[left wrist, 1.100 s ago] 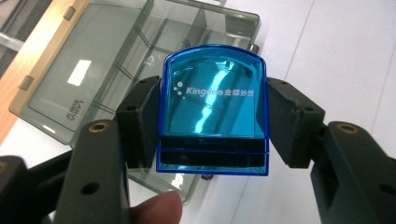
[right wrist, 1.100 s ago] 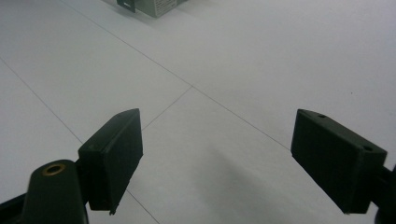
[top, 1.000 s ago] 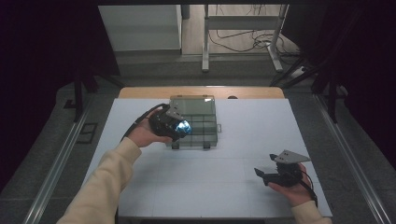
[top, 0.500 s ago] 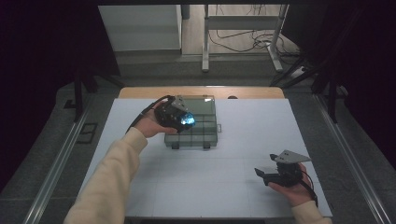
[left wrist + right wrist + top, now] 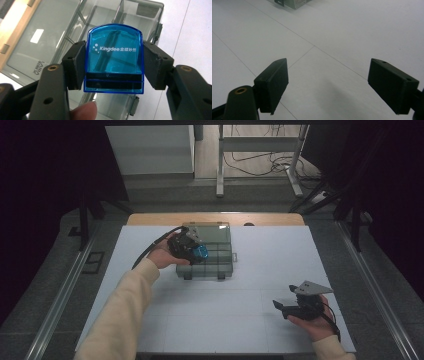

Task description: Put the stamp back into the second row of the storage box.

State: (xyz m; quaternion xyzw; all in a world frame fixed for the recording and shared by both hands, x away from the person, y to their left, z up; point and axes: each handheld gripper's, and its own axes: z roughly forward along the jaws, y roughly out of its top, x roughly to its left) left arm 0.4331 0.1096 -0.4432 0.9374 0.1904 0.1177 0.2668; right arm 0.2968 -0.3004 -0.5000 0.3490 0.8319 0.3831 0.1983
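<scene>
White tabletop [image 5: 250,285], dim room, cables on the floor beyond the far edge.

Left: left gripper [image 5: 192,251] hovers over the clear compartment organiser box [image 5: 212,262], which sits toward the far-left middle of the table. Left gripper view: jaws clamped on the two sides of a translucent blue "Kingdee" stamp [image 5: 114,58], held upright above the box's divided cells [image 5: 100,15]; no contact with the box visible. Lid appears open, compartments under the stamp look empty.

Right: right gripper [image 5: 292,308] rests in the hand near the front-right edge, well apart from the box. Right gripper view: jaws wide apart, nothing between them, bare table below.

Judgement: placing step, stamp carried to the box and about to go in. Next move calls for lining the stamp over one cell, clearing the dividers, lowering until seated, then releasing. Right gripper idle; could steady the box if it slides.
</scene>
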